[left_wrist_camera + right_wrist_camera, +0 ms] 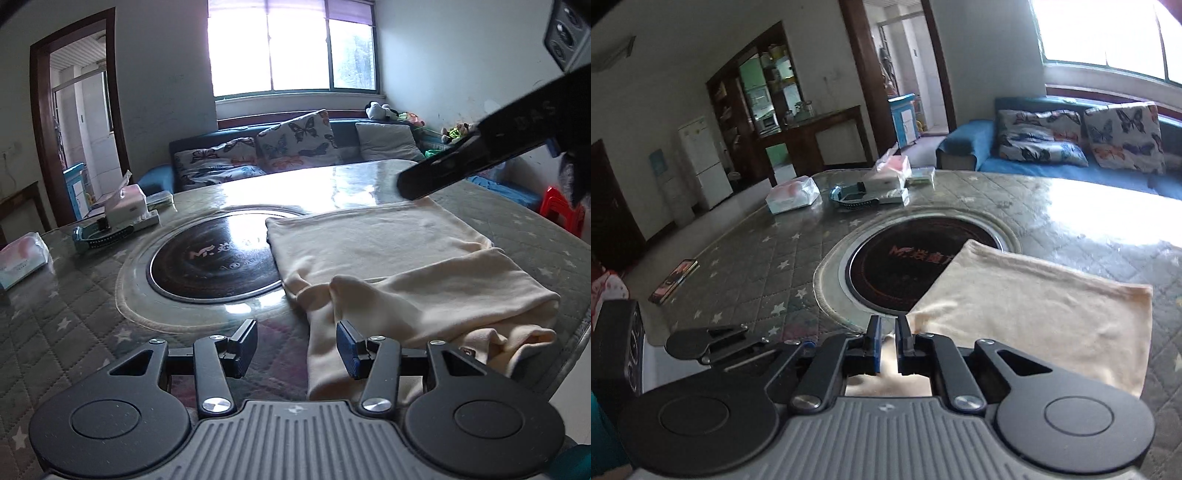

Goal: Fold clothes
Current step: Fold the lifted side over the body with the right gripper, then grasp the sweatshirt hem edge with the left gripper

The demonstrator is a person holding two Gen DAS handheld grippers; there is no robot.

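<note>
A: Left wrist view first, from nine o'clock across. What lies far left?

B: A tissue pack (23,258) at nine o'clock on the quilted table cover (74,314). Toward ten o'clock sits a white box (127,206), with a teal strap-like thing (99,234) just in front of it. At the centre is the round dark hotplate (210,258) set into the table.

A: And the garment?

B: The cream cloth (406,266) lies from the centre out to three o'clock, folded over on itself, its left edge overlapping the hotplate's rim. A loose flap of it hangs down toward five o'clock.

A: The left gripper?

B: The left gripper (297,349) sits at six o'clock with its jaws about half apart and nothing pinched; the right-hand pad rests just over the flap's edge, but whether it touches I cannot tell. At two o'clock the right gripper (417,186) reaches in, its tip at the cloth's far corner.

A: Now the right wrist view, same order.

B: A phone (674,282) at nine o'clock near the table's edge. The tissue pack (792,197) and white box (890,173) lie at eleven o'clock, the hotplate (905,266) at the centre, and the cream cloth (1052,317) spreads from the centre to four o'clock.

A: Is that gripper holding it?

B: The right gripper (888,328) at six o'clock has only a narrow gap between its jaws. Cream fabric shows between the fingers further back, but the pads do not visibly press on it.
</note>
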